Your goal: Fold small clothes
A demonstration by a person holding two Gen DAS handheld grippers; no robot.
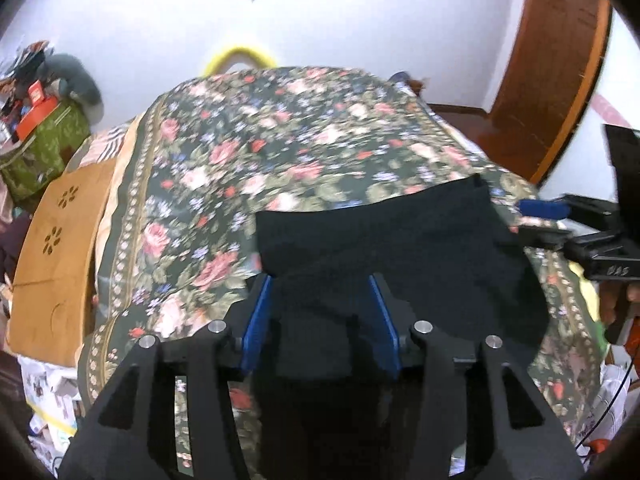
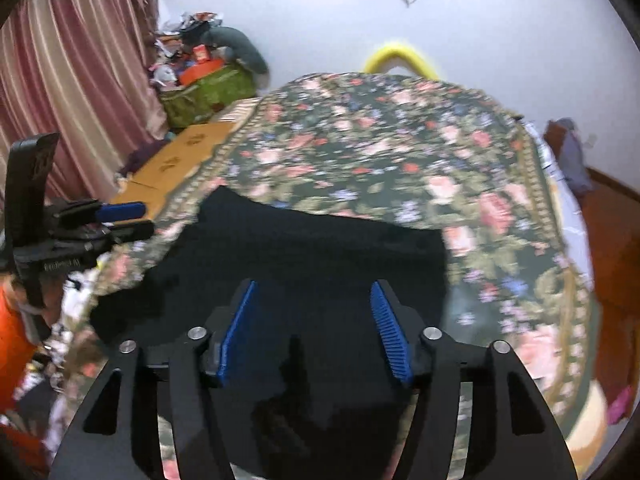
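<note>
**Black garment laid flat on a flowered bedspread**

A small black garment (image 1: 384, 240) is seen spread on the near part of the bed, its far edge running in a fairly straight line and one far corner slightly raised. The cloth is dark and plain; no seams or print can be made out, and the pictures are blurred. It lies under both grippers. The left gripper (image 1: 322, 320) is held above it with its blue fingers (image 1: 256, 320) spread apart, nothing pinched between them. The right gripper (image 2: 316, 328) is likewise held over the cloth, its ribbed blue fingers (image 2: 390, 332) spread and empty.

The bedspread (image 1: 280, 140) is dark green, covered with pink and red roses and edged by a pale patterned border. A white wall (image 1: 360, 20) is seen behind, with a yellow hoop (image 1: 238, 56) at the bed's far end, a wooden door (image 1: 552, 72) to one side, pink curtains (image 2: 72, 72) to the other, and a cluttered green box (image 2: 208, 92) beside them.
</note>
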